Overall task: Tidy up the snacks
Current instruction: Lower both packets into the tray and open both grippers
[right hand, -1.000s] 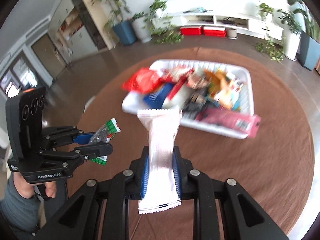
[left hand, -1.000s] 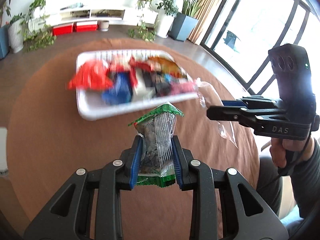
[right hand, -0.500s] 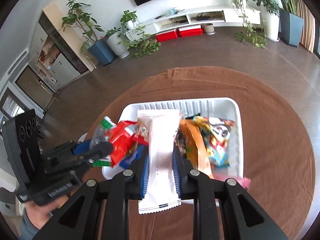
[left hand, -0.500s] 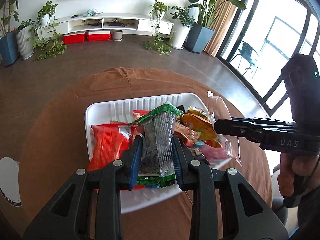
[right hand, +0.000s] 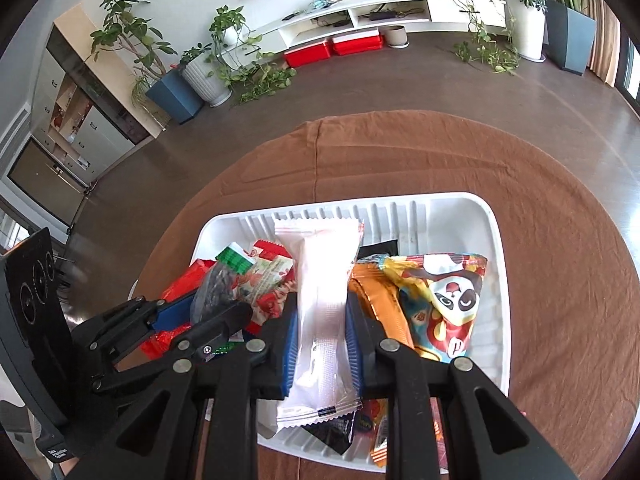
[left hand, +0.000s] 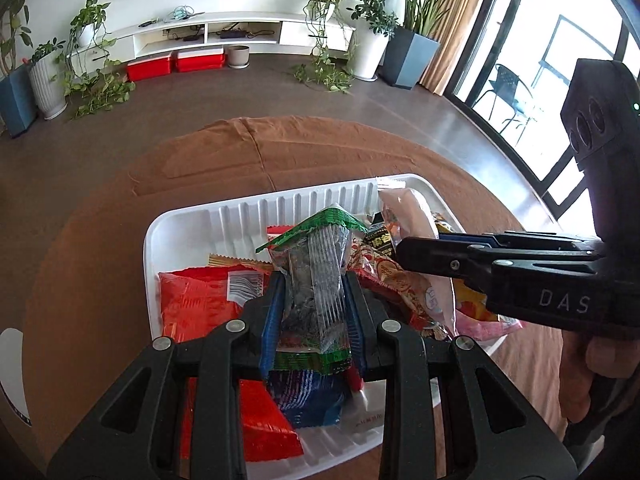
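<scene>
A white ribbed tray [left hand: 256,210] [right hand: 452,210] full of snack packets sits on a round table with a brown cloth. My left gripper [left hand: 314,312] is shut on a clear packet with green ends [left hand: 316,276] and holds it over the tray's middle. It also shows in the right wrist view [right hand: 218,284]. My right gripper [right hand: 322,344] is shut on a white packet [right hand: 320,300], also over the tray, just right of the left gripper. In the tray lie a red packet [left hand: 200,304], an orange packet [right hand: 380,304] and a panda packet [right hand: 444,304].
The brown cloth [right hand: 400,152] covers the table around the tray. A white round object [left hand: 12,376] lies at the table's left edge. Beyond the table are dark floor, potted plants and a white low cabinet [left hand: 224,32].
Both grippers have moved forward with their packets, from in front of the tray to over it. The tray now fills the lower part of both views.
</scene>
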Motion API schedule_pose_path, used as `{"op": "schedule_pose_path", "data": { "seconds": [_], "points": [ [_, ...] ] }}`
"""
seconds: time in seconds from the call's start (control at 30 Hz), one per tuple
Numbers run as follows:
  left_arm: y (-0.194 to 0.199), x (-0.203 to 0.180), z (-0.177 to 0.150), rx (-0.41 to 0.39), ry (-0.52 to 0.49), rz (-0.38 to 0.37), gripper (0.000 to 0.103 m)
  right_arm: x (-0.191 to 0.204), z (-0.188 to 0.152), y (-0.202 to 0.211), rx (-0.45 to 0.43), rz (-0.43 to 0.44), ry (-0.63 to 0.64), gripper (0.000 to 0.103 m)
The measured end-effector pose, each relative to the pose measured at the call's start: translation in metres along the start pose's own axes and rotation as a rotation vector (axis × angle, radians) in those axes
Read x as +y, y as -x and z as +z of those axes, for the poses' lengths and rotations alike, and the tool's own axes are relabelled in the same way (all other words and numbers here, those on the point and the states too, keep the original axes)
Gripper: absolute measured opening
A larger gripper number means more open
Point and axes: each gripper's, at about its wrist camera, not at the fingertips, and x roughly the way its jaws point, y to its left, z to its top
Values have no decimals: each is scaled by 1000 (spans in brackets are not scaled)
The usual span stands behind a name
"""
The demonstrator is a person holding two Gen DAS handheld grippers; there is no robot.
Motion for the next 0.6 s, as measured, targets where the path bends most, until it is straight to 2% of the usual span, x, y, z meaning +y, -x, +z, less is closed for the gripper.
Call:
{"op": "schedule_pose_path", "data": {
  "seconds": [0.13,0.3,0.37,0.47,0.6],
  "points": [
    [-21,2,1,26,-7,13,27,-1,2,-8,16,-1,-3,24],
    [-30,5,3,30,-3,14,27,1,0,-11,24,-6,4,26],
    [-32,4,5,29,-7,16,29,1,0,-10,30,-3,-1,27],
    [-35,5,6,26,-2,19,40,3,-1,-9,34,-7,7,30],
    [-36,5,5,29,-8,21,41,3,-2,-8,33,-10,7,31]
  ]
}}
